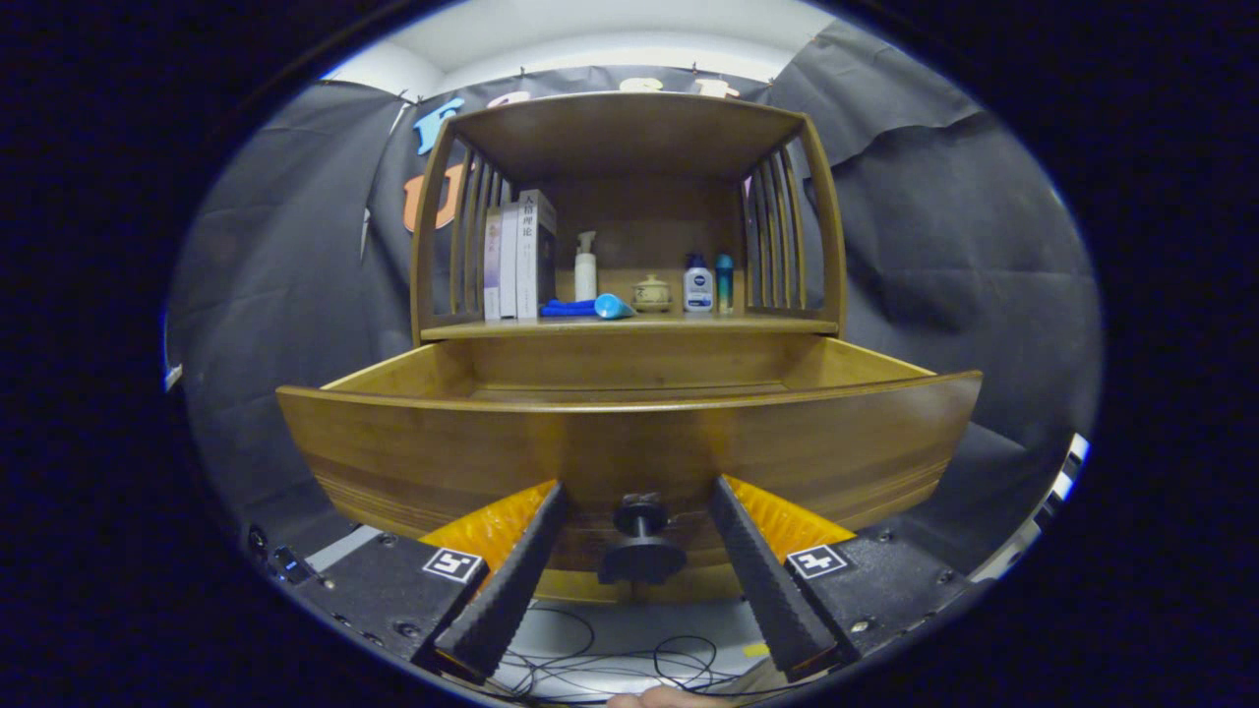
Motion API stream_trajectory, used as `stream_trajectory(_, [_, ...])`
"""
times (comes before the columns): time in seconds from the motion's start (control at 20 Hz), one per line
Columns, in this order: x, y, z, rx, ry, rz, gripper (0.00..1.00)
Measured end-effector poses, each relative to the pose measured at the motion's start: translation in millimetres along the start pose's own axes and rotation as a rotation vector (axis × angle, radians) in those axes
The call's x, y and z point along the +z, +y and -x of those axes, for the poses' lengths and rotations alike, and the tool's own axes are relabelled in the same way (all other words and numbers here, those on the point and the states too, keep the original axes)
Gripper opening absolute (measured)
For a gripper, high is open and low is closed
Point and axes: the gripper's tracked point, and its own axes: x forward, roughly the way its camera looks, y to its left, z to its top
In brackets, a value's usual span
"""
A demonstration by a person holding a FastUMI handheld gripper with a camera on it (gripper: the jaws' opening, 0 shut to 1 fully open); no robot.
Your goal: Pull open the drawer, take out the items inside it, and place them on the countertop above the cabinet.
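Fingers first: your gripper (639, 536) has its jaws spread wide, one finger at eight o'clock of the dark drawer knob (641, 546) and the other at four o'clock, neither touching it. Cables (610, 659) trail on the floor below, at six o'clock from the knob.

The drawer (629, 442) stands pulled out toward you, its curved wooden front just ahead of the fingertips. From this low angle you see only the far inner wall and the side walls, so what lies inside is hidden; I cannot tell what items wait there.

Opening looks done, so the step in hand is likely the reach inside. Back straight off the knob, keeping the jaws apart so neither finger snags it. Then rise above the front rim at twelve o'clock and tilt down to look in before you commit to a grasp.

Beyond, at twelve o'clock, the countertop (511, 327) already carries upright books (521, 256), a blue cloth (569, 308), a spray bottle (585, 265), a small jar (651, 293) and two more bottles (708, 285). Its front edge looks freest.
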Motion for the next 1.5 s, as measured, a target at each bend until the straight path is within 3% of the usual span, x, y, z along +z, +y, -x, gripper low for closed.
stream_trajectory(0.5, [10, -2, -28, 0.007, 0.026, 0.019, 0.98])
stream_trajectory(1.5, [50, 4, -139, -0.011, 0.030, 0.060, 0.99])
